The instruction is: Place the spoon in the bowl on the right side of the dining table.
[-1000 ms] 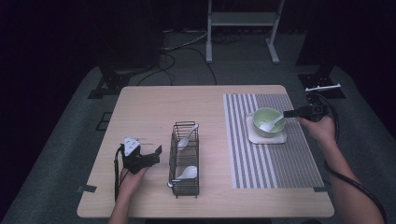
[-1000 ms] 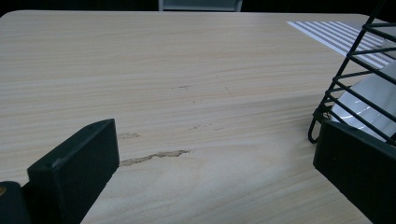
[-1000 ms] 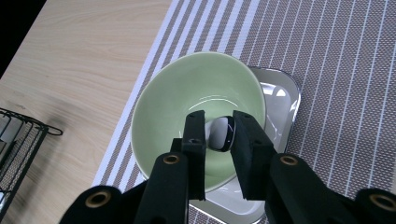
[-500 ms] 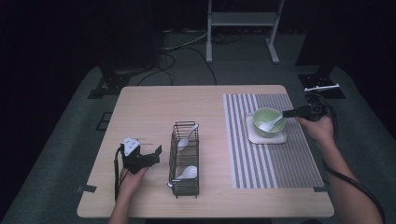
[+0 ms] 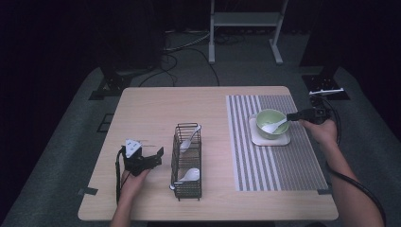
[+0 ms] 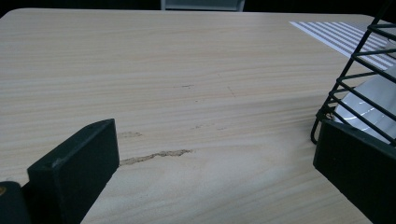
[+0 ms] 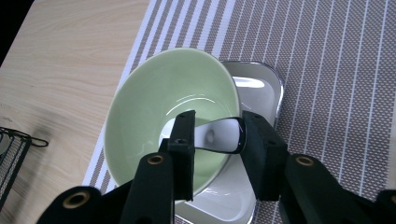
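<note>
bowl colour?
Pale green bowl, clearest in the right gripper view.

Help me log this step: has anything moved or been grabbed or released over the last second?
Nothing visibly changed. The right gripper stays shut on the white spoon, whose scoop lies in the green bowl on the small tray. The left gripper stays open on the table beside the wire rack, which still holds two spoons.
</note>
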A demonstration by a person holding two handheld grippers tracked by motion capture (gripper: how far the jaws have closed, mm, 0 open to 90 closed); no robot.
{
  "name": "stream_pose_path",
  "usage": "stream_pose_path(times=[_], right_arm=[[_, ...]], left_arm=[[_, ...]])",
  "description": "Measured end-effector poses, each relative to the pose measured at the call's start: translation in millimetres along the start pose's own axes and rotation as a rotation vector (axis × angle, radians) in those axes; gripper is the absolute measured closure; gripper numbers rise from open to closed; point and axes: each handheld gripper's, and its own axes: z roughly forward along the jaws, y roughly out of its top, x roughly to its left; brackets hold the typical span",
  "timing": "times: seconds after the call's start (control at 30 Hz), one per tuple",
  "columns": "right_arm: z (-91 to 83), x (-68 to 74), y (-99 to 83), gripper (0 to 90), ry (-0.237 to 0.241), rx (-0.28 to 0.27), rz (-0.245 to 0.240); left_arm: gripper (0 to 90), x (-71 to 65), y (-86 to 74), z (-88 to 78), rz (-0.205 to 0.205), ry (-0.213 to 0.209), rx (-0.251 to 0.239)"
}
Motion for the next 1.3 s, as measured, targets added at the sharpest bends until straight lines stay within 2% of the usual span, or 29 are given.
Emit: stream_pose_path(times=[0.4, 0.73, 1.03, 1.3], right_arm=[[4.4, -9.4, -6.7, 63.2, 0.001, -0.001, 0.02], [0.7, -14.5, -14.4, 60.8, 0.009, -0.002, 0.023], [-3.9, -13.1, -18.5, 59.0, 0.012, -0.002, 0.011], [-3.0, -6.1, -22.3, 55.5, 0.007, 0.028, -0.018]], left_arm=[[0.0, 0.0, -0.1, -0.5, 0.002, -0.001, -0.004], [0.0, -0.6, -0.1, -0.4, 0.005, 0.0, -0.003], [0.0, -1.1, -0.2, -0.5, 0.005, -0.001, -0.005], [0.0, -0.7, -0.2, -0.6, 0.005, -0.002, -0.007]])
